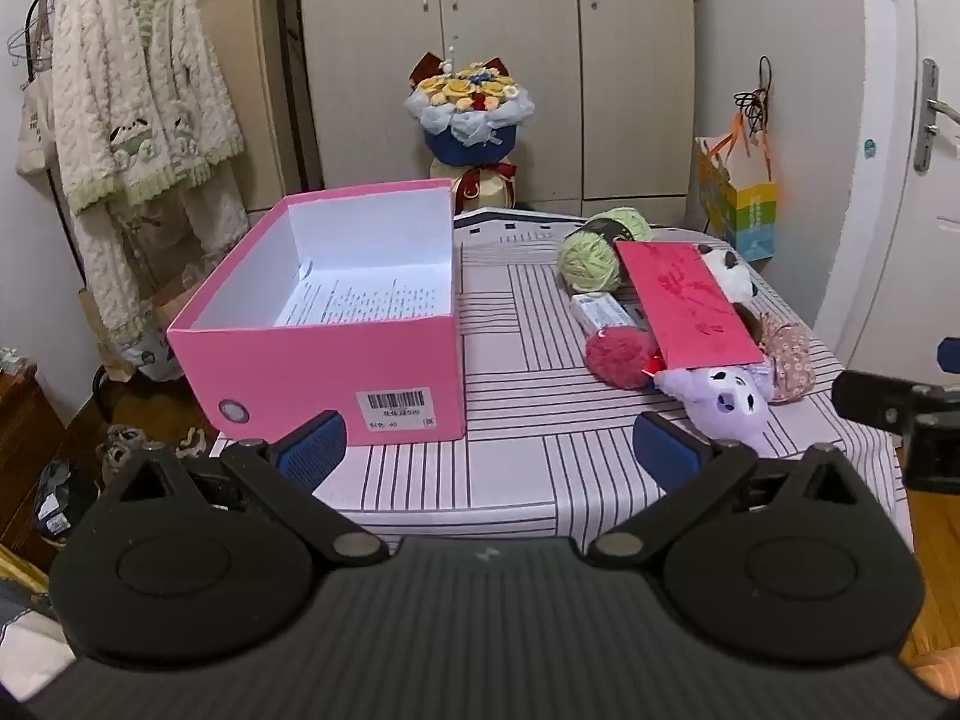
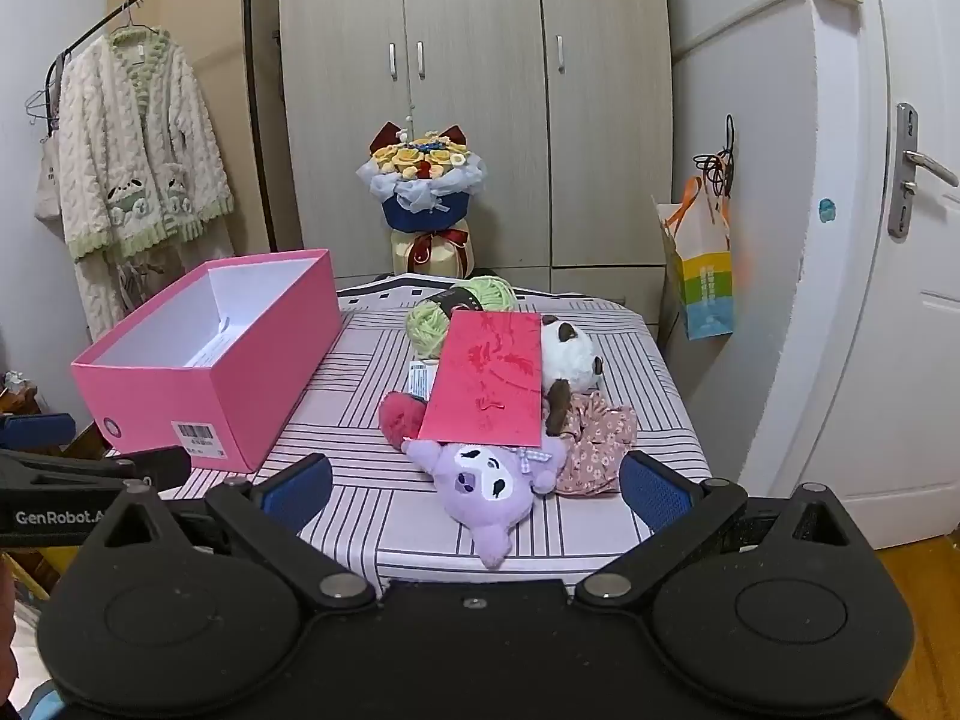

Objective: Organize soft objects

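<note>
An open pink box [image 1: 324, 360] [image 2: 210, 384] with printed paper inside stands on the left of the striped table [image 1: 528, 462] [image 2: 372, 468]. To its right lies a pile: a purple plush [image 1: 729, 405] [image 2: 480, 486], a panda plush [image 1: 732, 276] [image 2: 573, 354], a floral cloth [image 1: 789, 360] [image 2: 597, 444], green yarn [image 1: 591, 258] [image 2: 429, 327], a red pompom [image 1: 621, 354] [image 2: 399, 414], with a red envelope [image 1: 684, 306] [image 2: 489, 384] on top. My left gripper [image 1: 489, 450] is open before the table's front edge. My right gripper [image 2: 477, 492] is open, just short of the purple plush.
A wardrobe, a bouquet [image 1: 471, 114] [image 2: 423, 192] and a hanging paper bag [image 1: 741, 204] [image 2: 702, 270] stand behind the table. A robe hangs on a rack [image 1: 138, 120] at left. A door [image 2: 918, 300] is at right. A white packet [image 1: 603, 312] lies by the yarn.
</note>
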The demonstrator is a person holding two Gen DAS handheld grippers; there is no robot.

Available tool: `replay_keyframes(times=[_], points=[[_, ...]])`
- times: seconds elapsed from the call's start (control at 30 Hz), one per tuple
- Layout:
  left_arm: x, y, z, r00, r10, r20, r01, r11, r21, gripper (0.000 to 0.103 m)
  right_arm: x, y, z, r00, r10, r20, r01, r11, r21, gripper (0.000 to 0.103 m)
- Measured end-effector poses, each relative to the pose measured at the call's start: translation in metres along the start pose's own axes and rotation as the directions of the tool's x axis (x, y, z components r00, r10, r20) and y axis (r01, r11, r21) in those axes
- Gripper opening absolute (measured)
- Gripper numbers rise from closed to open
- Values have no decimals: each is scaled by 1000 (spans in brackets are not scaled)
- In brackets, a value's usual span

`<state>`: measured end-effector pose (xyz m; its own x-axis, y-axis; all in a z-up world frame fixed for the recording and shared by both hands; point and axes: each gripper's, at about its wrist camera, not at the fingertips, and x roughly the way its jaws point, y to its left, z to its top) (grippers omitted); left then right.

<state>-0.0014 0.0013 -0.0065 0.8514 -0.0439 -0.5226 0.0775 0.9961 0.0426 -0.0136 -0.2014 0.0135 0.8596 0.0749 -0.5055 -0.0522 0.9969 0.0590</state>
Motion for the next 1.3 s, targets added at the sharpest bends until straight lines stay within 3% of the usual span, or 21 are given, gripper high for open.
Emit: replay_keyframes(times=[0.37,1.3], points=[[0,-5,1,1000,-2,4,1,1000,10,103,-1,0,-2,1000,-6,15,6,1000,-19,103],[0,10,-12,992,8,123,-2,999,-48,103,1,6,-9,998,2,61,1,999,-50,103]])
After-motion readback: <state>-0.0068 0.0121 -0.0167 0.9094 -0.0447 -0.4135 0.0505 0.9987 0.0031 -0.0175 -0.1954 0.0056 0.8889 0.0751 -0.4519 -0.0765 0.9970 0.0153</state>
